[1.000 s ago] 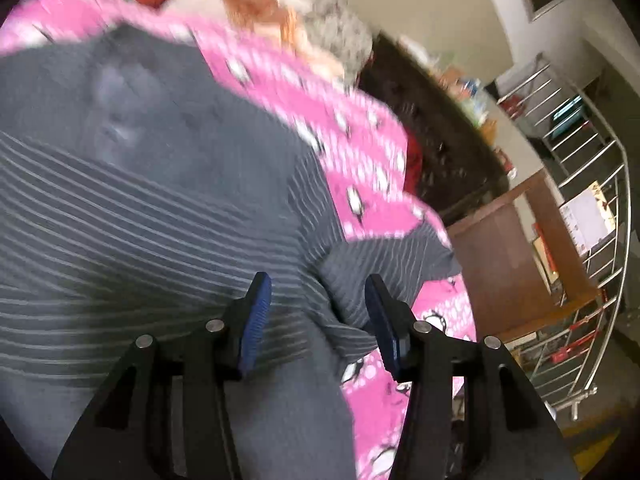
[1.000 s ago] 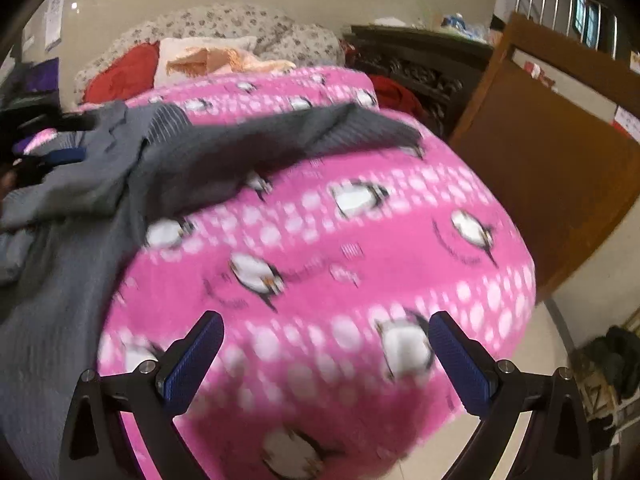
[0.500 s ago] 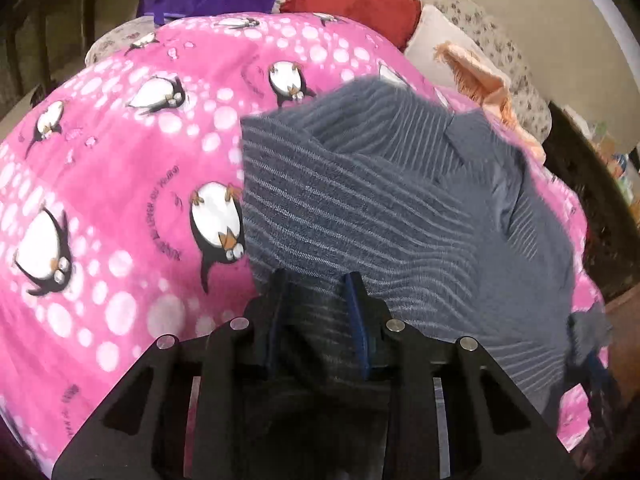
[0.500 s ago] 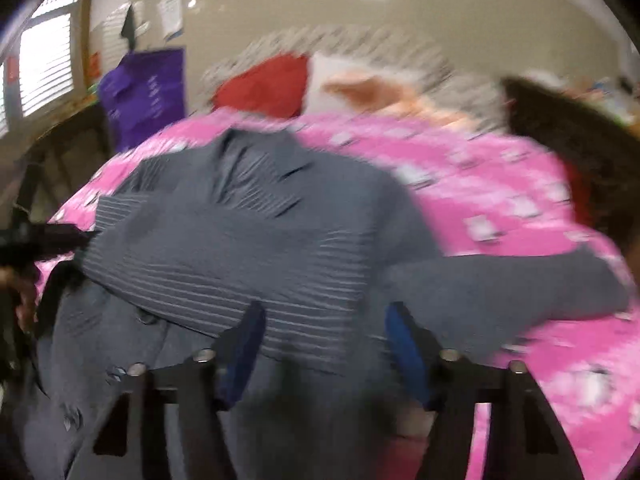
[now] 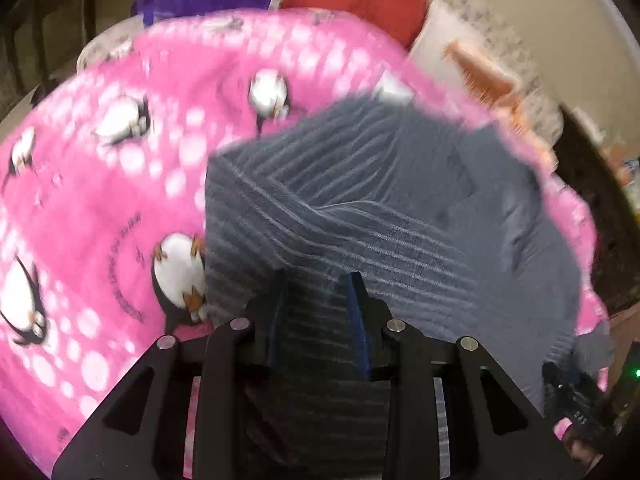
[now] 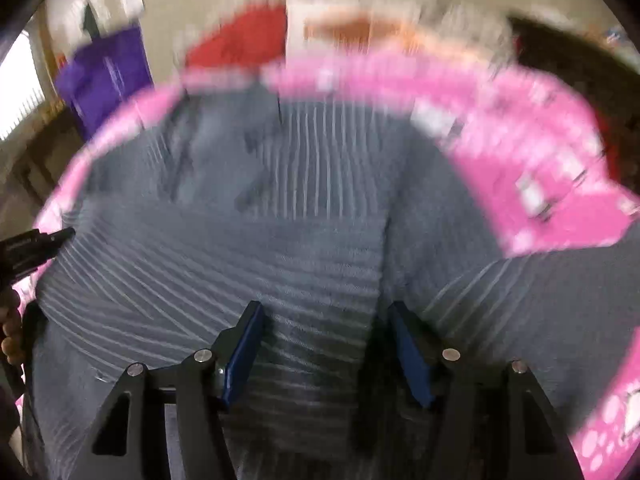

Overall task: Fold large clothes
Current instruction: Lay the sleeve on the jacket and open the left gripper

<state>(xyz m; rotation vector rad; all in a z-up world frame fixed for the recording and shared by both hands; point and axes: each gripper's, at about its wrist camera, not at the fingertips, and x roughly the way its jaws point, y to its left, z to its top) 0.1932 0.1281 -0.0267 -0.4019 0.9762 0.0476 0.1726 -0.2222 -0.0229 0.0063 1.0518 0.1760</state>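
The grey striped shirt point(image 5: 360, 208) lies spread on the pink penguin blanket point(image 5: 100, 200), its collar toward the far edge and its hem hanging over the near edge, where both tools are working. A second ago the left gripper point(image 5: 316, 300) stood with fingers apart above the cloth; now its blue pads point(image 5: 354, 308) have drawn in around a ridge of the striped hem — gripping it, by the look of it. The right gripper point(image 6: 324, 344) was out over bare blanket near the right edge then; it has swung back across the shirt point(image 6: 280, 220), and its fingers are apart with fabric between them, not yet pinched. The right sleeve point(image 6: 560, 288) trails toward the blanket's right edge. So I judge the hem is about to be lifted for the first fold, once the right side closes.

Beyond the blanket's far edge sit a red cushion point(image 5: 360, 4), a white pillow and a purple bag point(image 6: 104, 76) — everything blurred by motion.
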